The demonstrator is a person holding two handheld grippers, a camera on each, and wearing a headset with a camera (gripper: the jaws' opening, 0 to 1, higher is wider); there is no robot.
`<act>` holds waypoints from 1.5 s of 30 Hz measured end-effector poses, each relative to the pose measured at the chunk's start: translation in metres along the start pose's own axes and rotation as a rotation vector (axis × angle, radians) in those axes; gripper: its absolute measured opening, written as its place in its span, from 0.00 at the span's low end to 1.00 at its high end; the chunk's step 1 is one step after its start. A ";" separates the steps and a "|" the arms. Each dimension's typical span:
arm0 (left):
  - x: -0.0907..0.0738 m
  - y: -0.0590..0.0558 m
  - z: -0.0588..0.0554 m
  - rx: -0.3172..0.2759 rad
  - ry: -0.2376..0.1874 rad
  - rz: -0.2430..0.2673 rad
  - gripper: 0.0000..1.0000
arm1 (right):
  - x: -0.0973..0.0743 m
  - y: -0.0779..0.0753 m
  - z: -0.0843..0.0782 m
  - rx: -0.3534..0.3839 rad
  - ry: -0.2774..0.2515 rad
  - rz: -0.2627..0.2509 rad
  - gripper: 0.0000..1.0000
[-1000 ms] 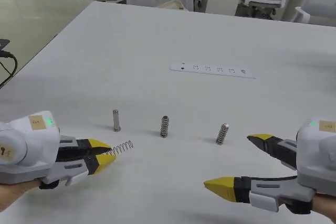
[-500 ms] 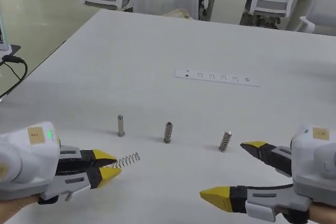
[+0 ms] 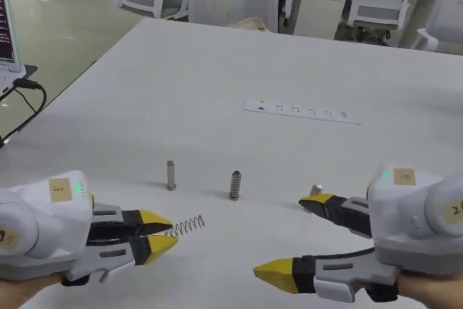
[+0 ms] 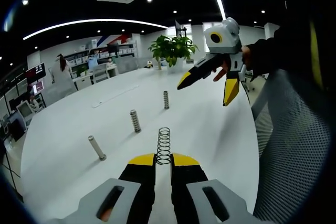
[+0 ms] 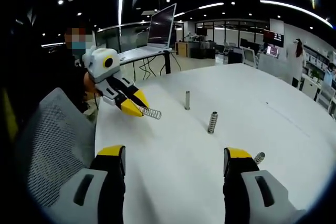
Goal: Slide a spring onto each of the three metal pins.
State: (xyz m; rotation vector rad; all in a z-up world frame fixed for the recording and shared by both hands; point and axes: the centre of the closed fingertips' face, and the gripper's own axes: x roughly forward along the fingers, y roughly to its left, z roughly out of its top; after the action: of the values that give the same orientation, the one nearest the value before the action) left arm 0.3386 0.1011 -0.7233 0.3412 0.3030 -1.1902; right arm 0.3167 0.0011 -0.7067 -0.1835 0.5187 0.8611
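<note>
The left gripper [image 3: 170, 235] pinches the spring [image 3: 187, 226] by its near end; it looks light and floppy. Beside it the right gripper [image 3: 281, 238] gapes empty.

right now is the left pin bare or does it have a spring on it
Bare: the left pin is smooth metal, and a spring is held in the left tongs.
</note>
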 end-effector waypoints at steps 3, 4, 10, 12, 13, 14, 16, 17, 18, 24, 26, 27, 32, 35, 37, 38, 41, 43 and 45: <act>0.000 -0.002 0.000 0.001 -0.002 -0.007 0.03 | 0.006 0.003 0.003 -0.012 0.004 0.017 0.73; 0.000 -0.002 0.000 0.003 -0.002 -0.009 0.03 | 0.009 0.004 0.005 -0.017 0.004 0.025 0.73; 0.001 -0.007 0.002 0.007 -0.009 -0.021 0.03 | 0.018 0.011 0.011 -0.035 0.008 0.060 0.68; 0.002 -0.009 0.003 0.012 -0.009 -0.029 0.03 | 0.020 0.013 0.012 -0.037 0.008 0.071 0.66; 0.002 -0.010 0.003 0.014 -0.010 -0.031 0.03 | 0.021 0.015 0.013 -0.039 0.009 0.076 0.66; 0.003 -0.012 0.004 0.017 -0.010 -0.036 0.03 | 0.022 0.015 0.013 -0.040 0.009 0.079 0.65; 0.003 -0.014 0.006 0.019 -0.014 -0.041 0.03 | 0.025 0.019 0.013 -0.038 0.011 0.092 0.63; 0.003 -0.014 0.007 0.021 -0.016 -0.043 0.03 | 0.026 0.020 0.013 -0.041 0.013 0.097 0.62; 0.004 -0.015 0.008 0.022 -0.018 -0.045 0.03 | 0.027 0.021 0.013 -0.044 0.014 0.098 0.62; 0.005 -0.021 0.012 0.034 -0.024 -0.060 0.03 | 0.031 0.026 0.015 -0.044 0.016 0.119 0.57; 0.005 -0.022 0.015 0.038 -0.028 -0.063 0.03 | 0.032 0.028 0.016 -0.046 0.014 0.126 0.56; 0.005 -0.022 0.016 0.039 -0.031 -0.065 0.03 | 0.032 0.029 0.015 -0.046 0.015 0.129 0.55; 0.005 -0.026 0.021 0.048 -0.038 -0.074 0.03 | 0.033 0.032 0.015 -0.043 0.017 0.140 0.50; 0.006 -0.028 0.023 0.051 -0.040 -0.079 0.03 | 0.032 0.032 0.014 -0.037 0.015 0.148 0.46; 0.006 -0.029 0.024 0.055 -0.040 -0.082 0.03 | 0.032 0.033 0.014 -0.029 0.013 0.154 0.44; 0.007 -0.030 0.024 0.056 -0.040 -0.084 0.03 | 0.032 0.033 0.014 -0.029 0.013 0.155 0.42; 0.008 -0.031 0.024 0.059 -0.041 -0.090 0.03 | 0.032 0.035 0.014 -0.026 0.015 0.165 0.37; 0.008 -0.032 0.024 0.062 -0.042 -0.093 0.03 | 0.032 0.036 0.014 -0.025 0.012 0.171 0.36; 0.008 -0.033 0.025 0.061 -0.042 -0.099 0.03 | 0.032 0.037 0.013 -0.029 0.012 0.176 0.34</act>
State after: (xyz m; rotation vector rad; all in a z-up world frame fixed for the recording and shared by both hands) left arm 0.3113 0.0729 -0.7071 0.3574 0.2491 -1.3042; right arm 0.3105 0.0511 -0.7093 -0.1720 0.5392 1.0396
